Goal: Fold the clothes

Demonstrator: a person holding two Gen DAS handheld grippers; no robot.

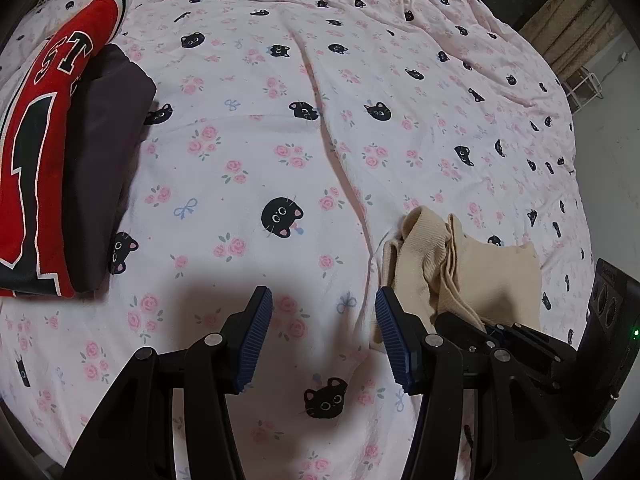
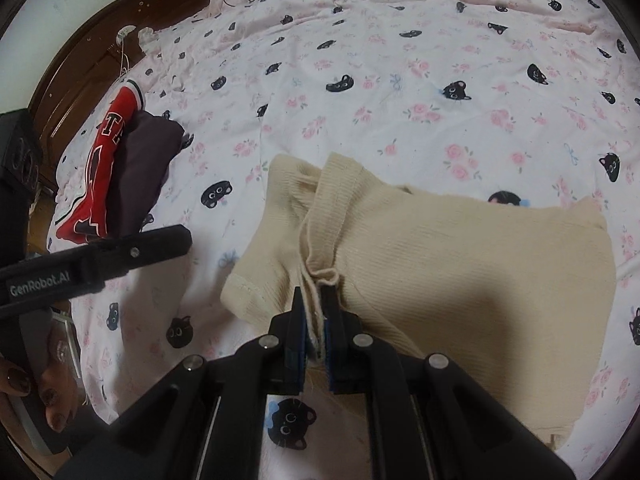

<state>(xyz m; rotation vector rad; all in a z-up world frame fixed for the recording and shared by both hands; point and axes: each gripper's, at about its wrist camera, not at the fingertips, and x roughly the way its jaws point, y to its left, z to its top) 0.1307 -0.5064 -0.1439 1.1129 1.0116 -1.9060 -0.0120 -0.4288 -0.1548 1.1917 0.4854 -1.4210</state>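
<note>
A cream ribbed top (image 2: 460,264) lies partly folded on the bed, bunched toward its left side. My right gripper (image 2: 316,312) is shut on a gathered edge of this cream top, with fabric pinched between its blue pads. In the left wrist view the cream top (image 1: 436,264) shows just right of my left gripper (image 1: 324,320), which hangs open over bare sheet with nothing between its fingers. The right gripper's body (image 1: 520,344) sits beside it at the lower right. A folded red jersey (image 1: 36,160) rests on a folded dark garment (image 1: 108,152) at the left.
The bed is covered by a pink sheet (image 1: 320,140) printed with black cats and roses. A dark wooden headboard (image 2: 80,52) stands at the upper left in the right wrist view. A person's hand (image 2: 44,396) holds the left gripper's body (image 2: 92,268) at the lower left.
</note>
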